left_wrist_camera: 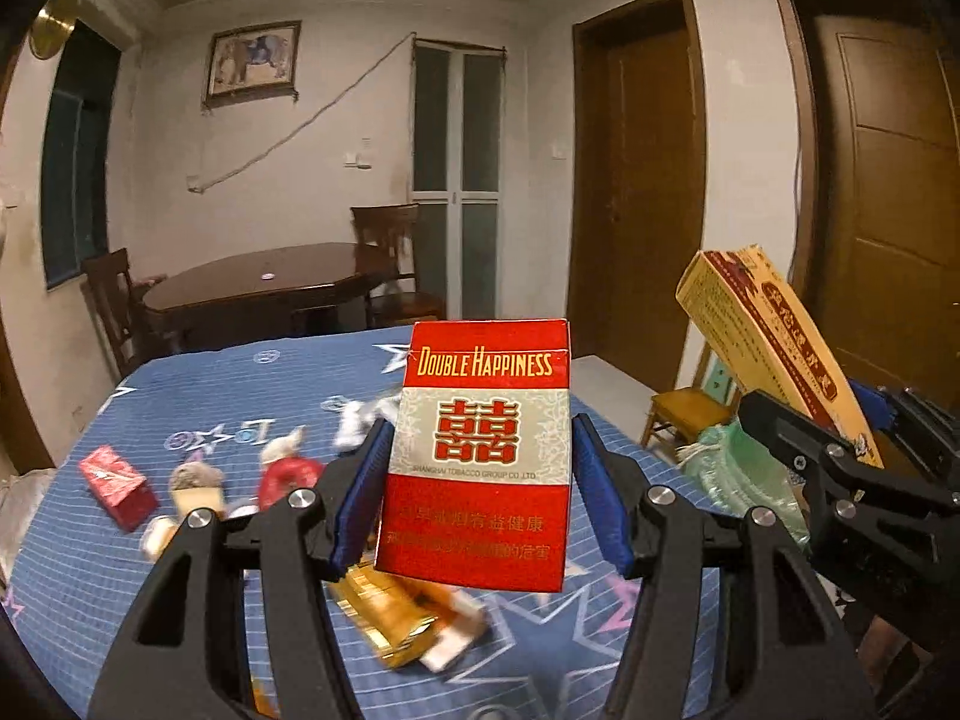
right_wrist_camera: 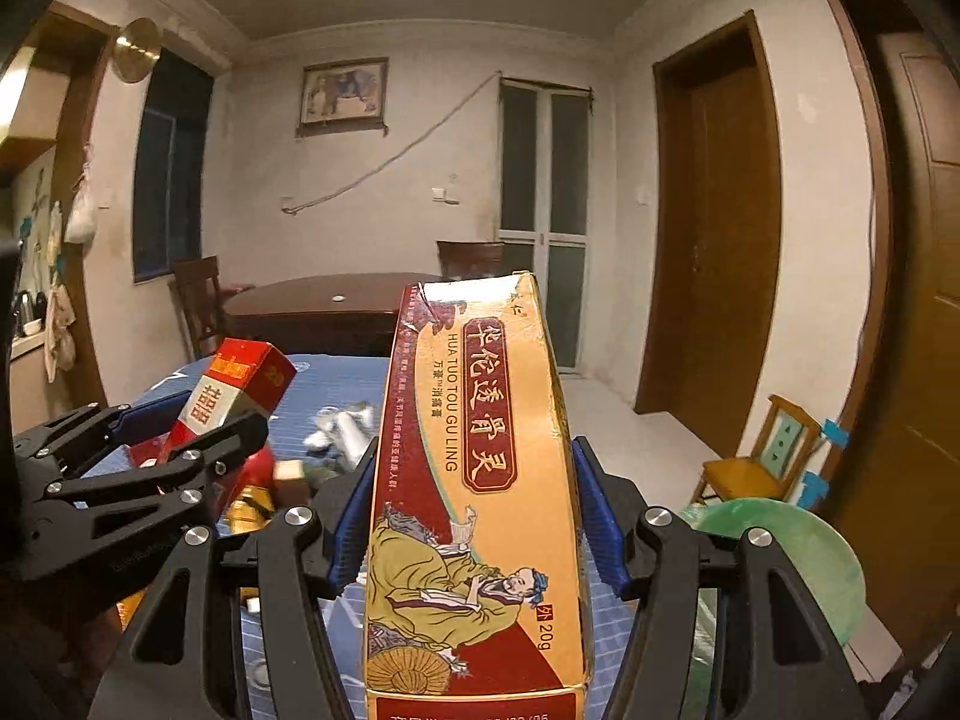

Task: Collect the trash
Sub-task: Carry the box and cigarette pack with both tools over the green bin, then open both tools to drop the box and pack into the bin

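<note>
My left gripper (left_wrist_camera: 480, 492) is shut on a red and white Double Happiness cigarette pack (left_wrist_camera: 480, 462), held upright above the blue starred tablecloth (left_wrist_camera: 240, 396). The pack also shows in the right wrist view (right_wrist_camera: 234, 396), in the left gripper (right_wrist_camera: 180, 438). My right gripper (right_wrist_camera: 474, 516) is shut on a long yellow ointment box (right_wrist_camera: 474, 480), held upright; it also shows at the right of the left wrist view (left_wrist_camera: 774, 348). More trash lies on the cloth: a red pack (left_wrist_camera: 117, 486), a gold box (left_wrist_camera: 384, 618), crumpled wrappers (left_wrist_camera: 360, 420).
A green-lined bin (right_wrist_camera: 798, 546) stands at the table's right side, also in the left wrist view (left_wrist_camera: 738, 474). A small yellow chair (right_wrist_camera: 762, 456) is behind it. A dark wooden table (left_wrist_camera: 264, 282) with chairs stands at the back. Brown doors (left_wrist_camera: 648, 180) are on the right wall.
</note>
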Available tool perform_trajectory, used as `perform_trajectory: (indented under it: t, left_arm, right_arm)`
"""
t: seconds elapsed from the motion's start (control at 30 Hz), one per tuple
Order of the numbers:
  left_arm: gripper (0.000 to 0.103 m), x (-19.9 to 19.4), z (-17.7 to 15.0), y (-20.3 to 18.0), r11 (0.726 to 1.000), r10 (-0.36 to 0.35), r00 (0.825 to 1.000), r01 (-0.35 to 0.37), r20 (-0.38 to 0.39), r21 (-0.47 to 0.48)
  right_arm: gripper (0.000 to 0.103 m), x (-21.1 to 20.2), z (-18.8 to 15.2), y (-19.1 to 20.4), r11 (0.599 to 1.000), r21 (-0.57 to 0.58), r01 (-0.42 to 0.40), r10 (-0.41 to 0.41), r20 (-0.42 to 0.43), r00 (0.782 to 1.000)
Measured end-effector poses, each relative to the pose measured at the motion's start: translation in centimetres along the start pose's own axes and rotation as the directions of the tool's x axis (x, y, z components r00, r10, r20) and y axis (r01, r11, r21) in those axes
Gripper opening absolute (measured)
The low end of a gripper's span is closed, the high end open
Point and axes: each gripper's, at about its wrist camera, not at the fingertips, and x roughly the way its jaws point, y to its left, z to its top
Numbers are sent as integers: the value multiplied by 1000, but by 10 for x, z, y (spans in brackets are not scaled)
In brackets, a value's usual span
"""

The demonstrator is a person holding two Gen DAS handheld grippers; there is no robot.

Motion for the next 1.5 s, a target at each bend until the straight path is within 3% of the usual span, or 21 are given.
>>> perform_trajectory:
  t: [0.23,0.37,0.63,0.83,0.93,1.03,1.2,1.5]
  left_arm:
    - [57,27,15,-39,995,-96,995,96,-23,19]
    - [57,54,23,-75,983,-175,982,178,-66,37]
    - [57,118,35,-155,937,-320,923,342,-215,70]
    - [57,168,22,-206,915,-348,876,395,-333,82]
    - [57,181,10,-229,916,-328,871,388,-367,101]
    - [57,196,-6,-243,913,-321,853,395,-411,106]
    - [57,212,-25,-260,911,-303,836,395,-458,118]
    - [57,220,-29,-269,913,-287,832,387,-474,128]
  right_arm:
    - [61,3,11,-87,994,42,98,-97,-31,995]
    - [61,8,17,-147,985,66,158,-154,-66,986]
    - [61,43,18,-277,962,154,223,-186,-227,956]
    - [61,80,-10,-372,934,247,257,-151,-380,913]
    - [61,90,-30,-382,926,259,274,-144,-429,892]
    - [61,104,-49,-398,917,271,293,-143,-462,875]
    - [61,120,-72,-396,908,289,304,-135,-484,864]
    - [61,122,-84,-380,907,296,300,-126,-488,864]
